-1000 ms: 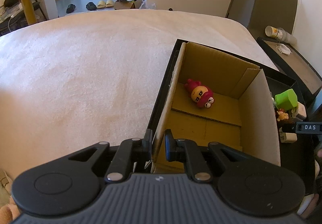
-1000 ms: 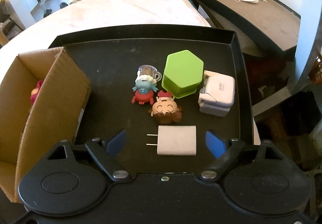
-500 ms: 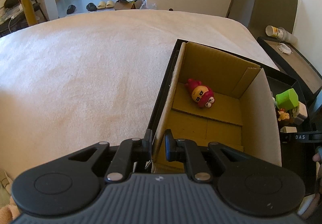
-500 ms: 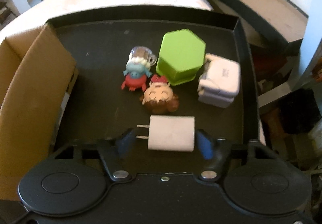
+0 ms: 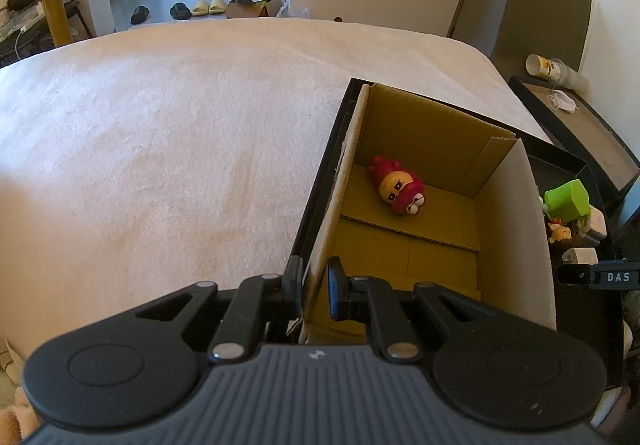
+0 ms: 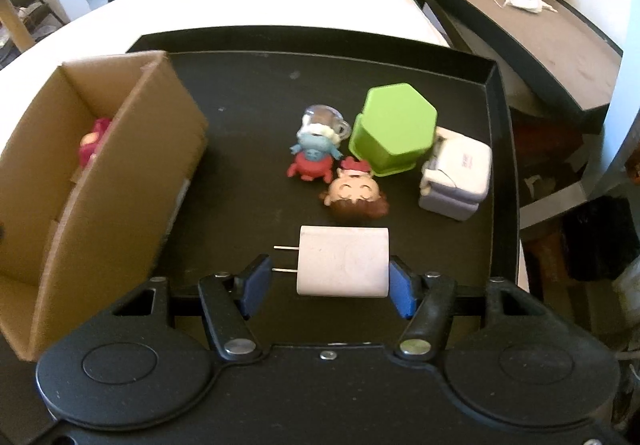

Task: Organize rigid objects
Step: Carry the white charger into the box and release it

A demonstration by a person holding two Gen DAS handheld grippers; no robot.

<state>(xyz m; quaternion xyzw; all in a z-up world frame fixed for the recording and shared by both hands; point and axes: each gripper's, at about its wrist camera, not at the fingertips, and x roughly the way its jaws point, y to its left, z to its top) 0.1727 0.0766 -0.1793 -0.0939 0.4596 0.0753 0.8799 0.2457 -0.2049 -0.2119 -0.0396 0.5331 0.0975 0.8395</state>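
Step in hand: pickup of the white charger from the near edge of the black tray, for transfer into the cardboard box at the tray's left side.

My right gripper: half spread, blue pads on the charger's two ends, left pad against the prongs, right pad on the flat end. I judge it a grip.

My left gripper: pressed together on the box's near-left wall, steadying it.

Box contents: one red figure.

Remaining, mid-tray: green hexagonal container, blue-and-red figure, brown-haired head figure, white adapter.

Next move, my estimate: lift, carry left over the box's rim, release inside.
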